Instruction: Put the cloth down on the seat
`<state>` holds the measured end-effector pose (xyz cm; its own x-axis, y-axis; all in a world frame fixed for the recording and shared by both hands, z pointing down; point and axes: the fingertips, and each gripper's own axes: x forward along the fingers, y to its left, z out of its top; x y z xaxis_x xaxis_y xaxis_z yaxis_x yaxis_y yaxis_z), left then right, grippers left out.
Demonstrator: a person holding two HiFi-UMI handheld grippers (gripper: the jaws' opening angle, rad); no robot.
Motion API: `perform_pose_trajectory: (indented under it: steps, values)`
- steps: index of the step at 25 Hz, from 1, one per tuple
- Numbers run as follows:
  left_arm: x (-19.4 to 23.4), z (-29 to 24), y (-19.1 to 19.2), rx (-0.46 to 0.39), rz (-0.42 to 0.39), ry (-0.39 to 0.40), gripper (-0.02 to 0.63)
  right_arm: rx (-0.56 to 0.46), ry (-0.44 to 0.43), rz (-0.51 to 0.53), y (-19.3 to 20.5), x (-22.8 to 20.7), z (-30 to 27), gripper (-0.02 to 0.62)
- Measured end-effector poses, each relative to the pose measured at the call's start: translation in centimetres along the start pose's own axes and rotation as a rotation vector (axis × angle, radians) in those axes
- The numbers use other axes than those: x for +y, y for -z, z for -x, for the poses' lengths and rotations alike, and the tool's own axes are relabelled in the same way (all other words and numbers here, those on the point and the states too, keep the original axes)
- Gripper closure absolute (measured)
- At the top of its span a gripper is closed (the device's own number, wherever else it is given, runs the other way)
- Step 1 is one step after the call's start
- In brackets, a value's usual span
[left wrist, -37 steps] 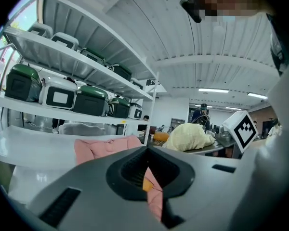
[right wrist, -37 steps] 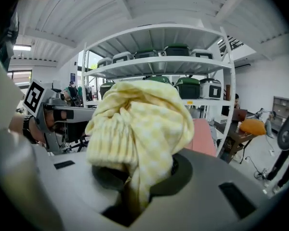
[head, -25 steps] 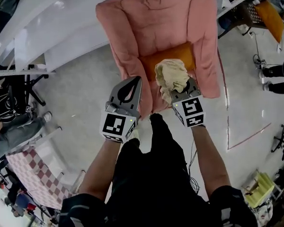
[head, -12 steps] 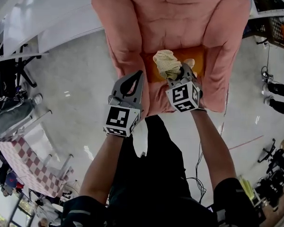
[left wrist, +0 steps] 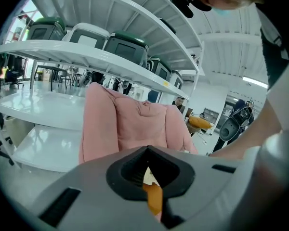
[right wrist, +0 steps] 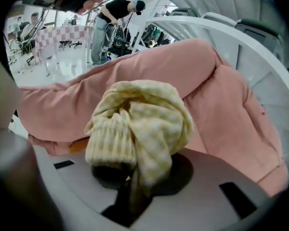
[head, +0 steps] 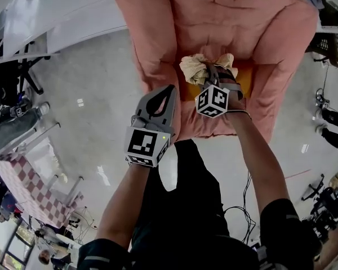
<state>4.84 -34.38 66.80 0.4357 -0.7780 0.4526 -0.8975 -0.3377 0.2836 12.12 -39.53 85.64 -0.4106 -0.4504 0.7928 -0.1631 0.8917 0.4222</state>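
A crumpled cream and yellow checked cloth point(head: 200, 69) point(right wrist: 144, 124) hangs bunched from my right gripper point(head: 210, 77) point(right wrist: 135, 174), whose jaws are shut on it. It is held above the orange seat point(head: 245, 82) of a pink armchair point(head: 214, 21) point(right wrist: 221, 105) point(left wrist: 135, 129), apart from the cushion. My left gripper point(head: 168, 91) point(left wrist: 147, 150) is shut and holds nothing. It hovers at the front of the chair's left arm point(head: 158, 66). A strip of the orange seat point(left wrist: 153, 196) shows through the slit between its jaws.
White shelving point(head: 62, 21) runs behind and left of the chair and carries grey bins point(left wrist: 125, 47). A red checked table point(head: 22, 190) and people point(head: 11, 128) are at the left. Cables point(head: 236, 207) lie on the glossy floor, and a person point(right wrist: 111, 13) bends over in the background.
My right gripper has carried the cloth forward from the chair's front edge to above the seat. The left gripper has kept its place near the left arm.
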Motion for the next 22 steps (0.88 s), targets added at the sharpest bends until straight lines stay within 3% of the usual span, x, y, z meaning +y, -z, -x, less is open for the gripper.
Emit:
perform_pose_trajectory:
  steps: [6,12,22]
  values:
    - [1.7,0.2,-0.1,-0.008,0.031,-0.017,0.6,0.028,-0.101,0.04,0.3,1.3,-4.5,0.484]
    - [2.8,0.1,0.0,-0.011,0.043,-0.02,0.6,0.046,-0.184,0.004,-0.4,2.1,-6.7,0.329]
    - [1.3,1.1,-1.5,-0.008,0.0,0.025,0.6,-0.007,-0.181,-0.095,-2.0,0.3,-1.0,0.255]
